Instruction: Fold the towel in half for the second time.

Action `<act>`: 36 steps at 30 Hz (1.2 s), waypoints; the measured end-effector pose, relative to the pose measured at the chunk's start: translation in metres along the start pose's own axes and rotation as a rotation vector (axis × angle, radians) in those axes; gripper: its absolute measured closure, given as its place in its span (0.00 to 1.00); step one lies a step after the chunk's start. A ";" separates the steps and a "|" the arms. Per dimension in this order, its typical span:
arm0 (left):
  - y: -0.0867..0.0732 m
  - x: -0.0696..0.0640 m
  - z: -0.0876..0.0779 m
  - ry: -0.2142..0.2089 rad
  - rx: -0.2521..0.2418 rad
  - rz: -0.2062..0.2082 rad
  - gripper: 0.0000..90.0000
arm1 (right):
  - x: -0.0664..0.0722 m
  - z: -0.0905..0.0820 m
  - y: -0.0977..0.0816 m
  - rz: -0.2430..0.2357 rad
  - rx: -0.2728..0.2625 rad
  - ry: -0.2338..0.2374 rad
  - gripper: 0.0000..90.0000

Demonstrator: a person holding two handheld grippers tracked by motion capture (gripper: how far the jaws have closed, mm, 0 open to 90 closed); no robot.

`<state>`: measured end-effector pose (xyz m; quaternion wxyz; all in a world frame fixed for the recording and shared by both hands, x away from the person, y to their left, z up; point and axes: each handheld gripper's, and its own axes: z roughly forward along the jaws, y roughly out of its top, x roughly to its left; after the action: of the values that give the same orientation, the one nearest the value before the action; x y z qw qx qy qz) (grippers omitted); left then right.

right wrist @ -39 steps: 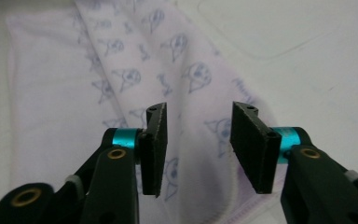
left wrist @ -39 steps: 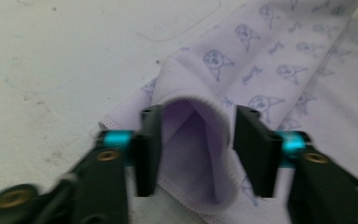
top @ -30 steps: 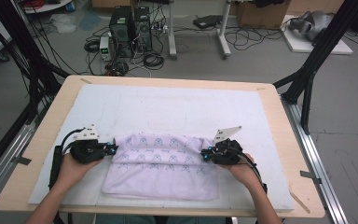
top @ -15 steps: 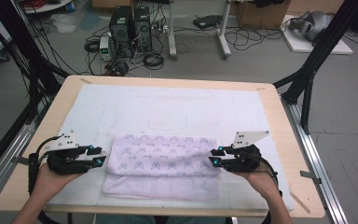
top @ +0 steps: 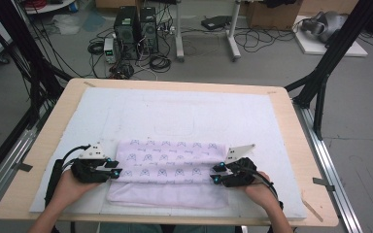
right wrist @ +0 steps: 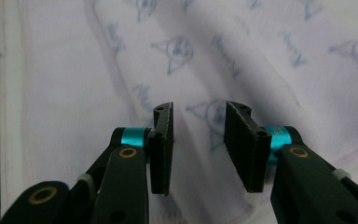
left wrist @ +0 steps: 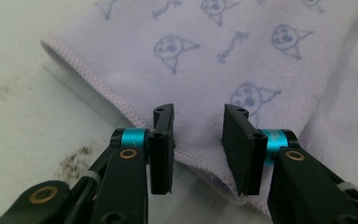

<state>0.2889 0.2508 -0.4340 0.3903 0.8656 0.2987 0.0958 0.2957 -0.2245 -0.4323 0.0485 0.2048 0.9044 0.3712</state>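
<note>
Compared with half a second earlier, both tongs have moved back inward to the ends of the folded lilac terry towel with blue printed figures, which lies at lower centre on the white-padded desk. Left tongs at its left end: jaws part open, recently closing, hem between them, ungripped. Right tongs: part open, recently opening, above cloth
</note>
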 end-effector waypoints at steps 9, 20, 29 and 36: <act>0.008 -0.005 -0.010 -0.044 -0.087 0.011 0.73 | 0.000 -0.015 0.001 0.005 -0.080 -0.039 0.78; 0.004 -0.012 0.007 -0.045 -0.033 0.065 0.98 | 0.004 0.005 0.005 -0.035 -0.004 -0.073 0.98; 0.011 -0.017 -0.025 -0.056 -0.132 0.061 0.94 | 0.023 -0.042 0.011 -0.059 -0.144 -0.013 0.94; 0.001 -0.017 -0.013 -0.057 -0.075 0.049 0.74 | 0.016 -0.031 0.003 -0.023 -0.117 -0.027 0.72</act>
<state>0.2705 0.2476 -0.4233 0.4284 0.8598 0.2623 0.0918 0.2741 -0.2365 -0.4068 0.0770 0.1963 0.8827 0.4200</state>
